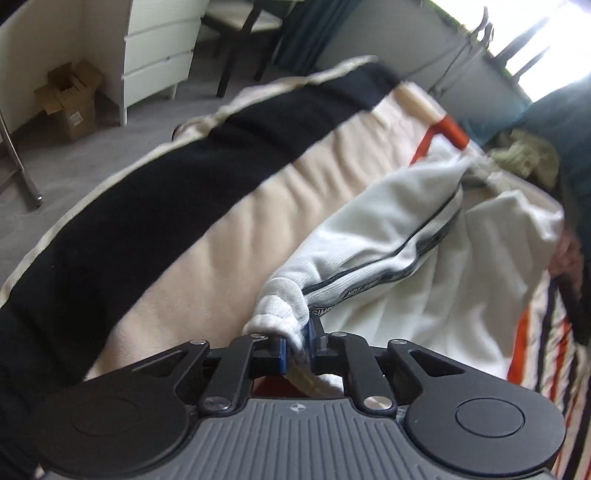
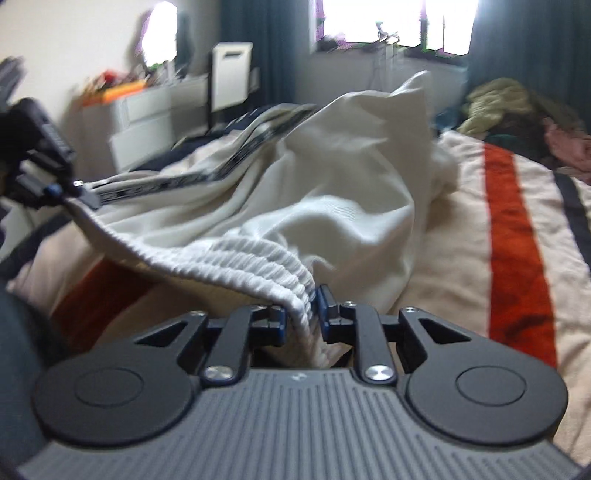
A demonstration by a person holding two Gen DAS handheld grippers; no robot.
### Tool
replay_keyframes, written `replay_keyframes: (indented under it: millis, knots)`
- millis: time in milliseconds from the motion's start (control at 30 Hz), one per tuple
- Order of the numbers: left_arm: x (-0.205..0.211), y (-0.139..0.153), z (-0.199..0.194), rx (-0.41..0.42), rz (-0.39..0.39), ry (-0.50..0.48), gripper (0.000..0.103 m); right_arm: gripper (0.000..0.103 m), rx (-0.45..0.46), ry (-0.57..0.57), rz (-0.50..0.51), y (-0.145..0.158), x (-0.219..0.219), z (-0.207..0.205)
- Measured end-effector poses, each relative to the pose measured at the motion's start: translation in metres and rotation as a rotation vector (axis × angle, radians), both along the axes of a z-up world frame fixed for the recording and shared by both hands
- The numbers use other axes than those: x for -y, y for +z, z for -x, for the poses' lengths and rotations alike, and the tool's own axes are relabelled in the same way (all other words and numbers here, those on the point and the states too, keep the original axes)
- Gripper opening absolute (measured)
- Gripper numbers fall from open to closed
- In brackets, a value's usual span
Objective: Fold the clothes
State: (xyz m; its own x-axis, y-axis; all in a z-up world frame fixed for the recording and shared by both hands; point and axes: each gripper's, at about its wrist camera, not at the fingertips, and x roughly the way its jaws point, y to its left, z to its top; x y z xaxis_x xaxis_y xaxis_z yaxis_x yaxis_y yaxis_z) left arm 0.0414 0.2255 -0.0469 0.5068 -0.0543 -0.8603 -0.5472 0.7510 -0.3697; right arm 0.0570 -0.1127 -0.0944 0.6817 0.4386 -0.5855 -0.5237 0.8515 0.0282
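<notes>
White track pants point(image 1: 388, 236) with a black-and-white printed side stripe lie bunched on a cream blanket point(image 1: 236, 229) on a bed. My left gripper point(image 1: 300, 345) is shut on the ribbed elastic waistband point(image 1: 280, 306) at one end. My right gripper point(image 2: 303, 314) is shut on the same waistband point(image 2: 258, 258) at its other end, and the band stretches between them above the blanket. The left gripper also shows in the right wrist view point(image 2: 79, 194) at the far left, clamped on the fabric. The pants' legs point(image 2: 351, 166) trail away in a heap.
The blanket has a wide black band point(image 1: 155, 206) and orange stripes point(image 2: 517, 236). A pile of other clothes point(image 2: 517, 107) lies at the far end of the bed. White drawers point(image 1: 159, 55), a cardboard box point(image 1: 70, 99) and a chair point(image 1: 243, 22) stand on the grey floor beside the bed.
</notes>
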Motion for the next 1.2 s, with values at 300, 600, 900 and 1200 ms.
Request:
replay_keyframes:
  millis: [300,600,900,1200]
  knots:
    - [0.000,0.036,0.026,0.098,-0.018,-0.213,0.055,0.048,-0.163,-0.037,-0.175,0.017,0.033,0.005]
    - [0.003,0.032,0.023,0.219,-0.178,-0.330,0.086,0.075,-0.252,-0.004,-0.459,0.034,0.055,-0.003]
    - [-0.004,-0.009,-0.019,0.028,-0.197,-0.323,0.086,0.077,-0.470,-0.235,-0.545,-0.021,0.064,-0.050]
    - [-0.015,-0.036,-0.031,-0.018,-0.041,-0.343,0.077,0.077,-0.592,-0.310,-0.744,-0.056,0.078,-0.066]
